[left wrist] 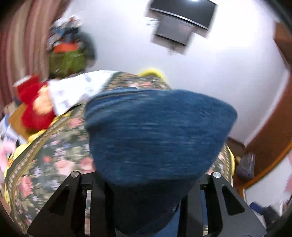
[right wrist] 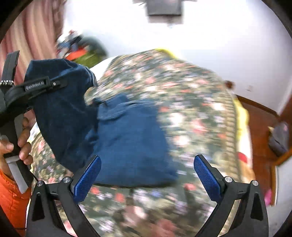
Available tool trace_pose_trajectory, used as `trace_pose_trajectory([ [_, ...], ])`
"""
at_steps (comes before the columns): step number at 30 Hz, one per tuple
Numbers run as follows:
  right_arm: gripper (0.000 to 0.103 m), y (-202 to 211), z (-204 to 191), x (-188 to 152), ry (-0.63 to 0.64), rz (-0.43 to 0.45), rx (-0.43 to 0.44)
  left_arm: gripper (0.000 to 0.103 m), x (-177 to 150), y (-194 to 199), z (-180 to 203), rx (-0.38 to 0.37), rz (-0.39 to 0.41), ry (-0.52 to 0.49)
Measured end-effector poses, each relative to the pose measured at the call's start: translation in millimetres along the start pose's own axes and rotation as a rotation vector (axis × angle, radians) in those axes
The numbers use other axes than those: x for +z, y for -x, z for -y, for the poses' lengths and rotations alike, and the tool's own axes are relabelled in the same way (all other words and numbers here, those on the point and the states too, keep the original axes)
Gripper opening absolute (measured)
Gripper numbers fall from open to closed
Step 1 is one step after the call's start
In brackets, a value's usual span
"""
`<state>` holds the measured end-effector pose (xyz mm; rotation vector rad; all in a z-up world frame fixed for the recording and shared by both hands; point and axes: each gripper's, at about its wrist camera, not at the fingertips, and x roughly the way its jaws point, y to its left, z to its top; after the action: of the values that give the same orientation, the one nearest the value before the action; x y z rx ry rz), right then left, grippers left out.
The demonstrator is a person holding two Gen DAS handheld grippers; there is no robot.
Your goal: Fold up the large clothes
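A large dark blue denim garment (right wrist: 127, 138) lies partly on a bed with a floral cover (right wrist: 191, 113). My left gripper (left wrist: 146, 206) is shut on one end of the blue garment (left wrist: 157, 131), which bulges up over its fingers and hides them. In the right wrist view the left gripper (right wrist: 43, 85) shows at the left, held in a hand, lifting that end of the cloth above the bed. My right gripper (right wrist: 147, 175) is open and empty, its blue pads (right wrist: 87, 178) just in front of the garment's near edge.
A red stuffed toy (left wrist: 34, 109) and a white patterned cloth (left wrist: 76, 91) lie at the bed's far left. A green bag with clutter (left wrist: 67, 58) stands behind. A TV (left wrist: 182, 12) hangs on the white wall. Wooden floor and a dark bag (right wrist: 279, 140) are at the right.
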<state>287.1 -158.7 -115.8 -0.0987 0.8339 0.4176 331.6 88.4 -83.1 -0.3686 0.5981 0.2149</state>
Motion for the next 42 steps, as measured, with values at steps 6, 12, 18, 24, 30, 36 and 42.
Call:
trace_pose_trajectory([
  [6, 0.101, 45.1, 58.8, -18.3, -0.093, 0.051, -0.079, 0.032, -63.3, -50.9, 103.9, -0.113, -0.217, -0.266],
  [12, 0.101, 58.8, 90.5, -35.4, -0.16, 0.043, -0.09, 0.033, -106.0, -60.0, 120.6, -0.152, -0.309, -0.414],
  [18, 0.101, 60.6, 96.8, -41.0, -0.182, 0.051, -0.081, 0.033, -104.7, -53.1, 108.8, -0.231, -0.389, -0.412],
  [24, 0.101, 65.3, 90.0, -39.8, -0.167, 0.059, -0.068, 0.036, -122.6, -25.1, 114.2, -0.284, -0.403, -0.524],
  [30, 0.101, 70.8, 82.7, -37.2, -0.151, 0.066, -0.071, 0.07, -123.0, -11.2, 113.0, -0.368, -0.435, -0.485],
  [36, 0.101, 78.0, 77.0, -36.3, -0.131, 0.07, -0.068, 0.071, -108.4, 11.5, 102.2, -0.366, -0.443, -0.427],
  [42, 0.101, 75.7, 67.6, -29.6, -0.124, 0.07, -0.035, 0.071, -85.0, 48.9, 80.1, -0.417, -0.446, -0.366],
])
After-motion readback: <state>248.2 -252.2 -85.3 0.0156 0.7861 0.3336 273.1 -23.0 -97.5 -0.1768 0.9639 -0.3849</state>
